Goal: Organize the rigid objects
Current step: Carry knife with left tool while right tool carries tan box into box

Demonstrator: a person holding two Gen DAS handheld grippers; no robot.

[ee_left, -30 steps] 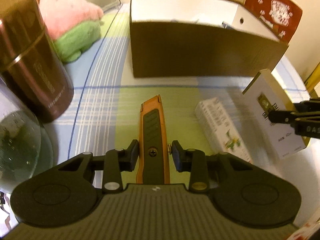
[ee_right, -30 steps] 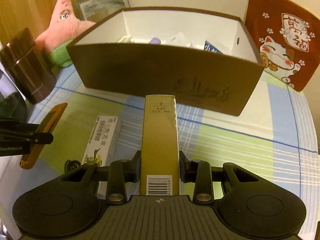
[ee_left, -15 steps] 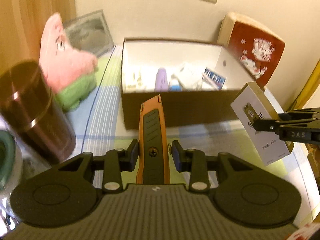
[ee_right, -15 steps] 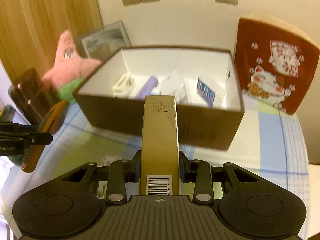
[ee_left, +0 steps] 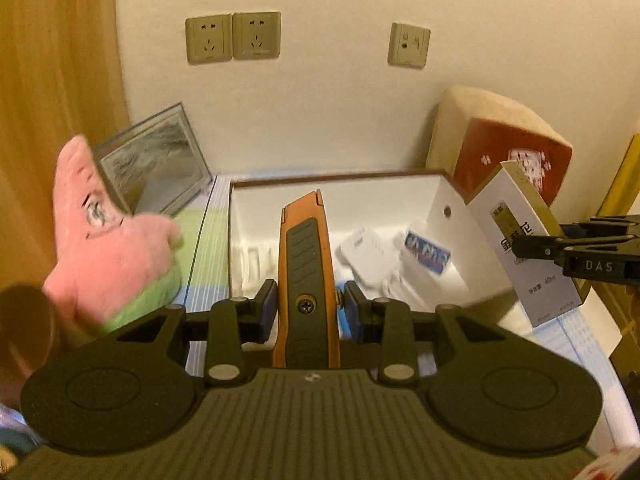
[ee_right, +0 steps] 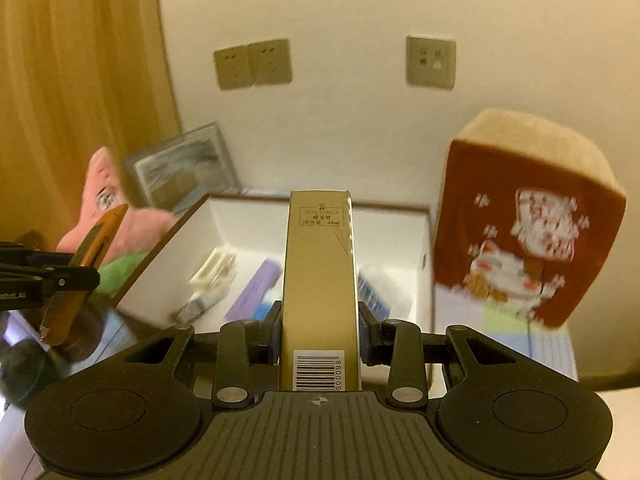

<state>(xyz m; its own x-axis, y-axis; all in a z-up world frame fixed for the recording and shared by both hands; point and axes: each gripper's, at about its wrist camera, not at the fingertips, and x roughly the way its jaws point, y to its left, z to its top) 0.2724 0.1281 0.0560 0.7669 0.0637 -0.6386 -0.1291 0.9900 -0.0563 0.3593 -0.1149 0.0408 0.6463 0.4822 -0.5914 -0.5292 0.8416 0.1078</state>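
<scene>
My left gripper [ee_left: 307,306] is shut on an orange and grey utility knife [ee_left: 306,264], which points forward over the near wall of the brown storage box [ee_left: 340,188]. My right gripper [ee_right: 319,330] is shut on a tall gold carton [ee_right: 319,280] with a barcode, held above the same storage box [ee_right: 248,236]. In each view the other gripper shows at the side with its object: the gold carton [ee_left: 524,244] at the right, the knife [ee_right: 84,272] at the left. Inside the white-lined box lie several small items, among them a purple tube [ee_right: 256,290] and a blue-labelled packet [ee_left: 426,256].
A pink and green plush star [ee_left: 108,240] and a framed picture [ee_left: 156,168] stand left of the box. A red cushion with a cat print [ee_right: 528,232] stands right of it. A brown tumbler [ee_left: 24,320] sits at the near left. The wall with sockets is close behind.
Both grippers have risen and moved forward with their objects, from low over the checked cloth to above the box. The white carton on the cloth has dropped out of view.
</scene>
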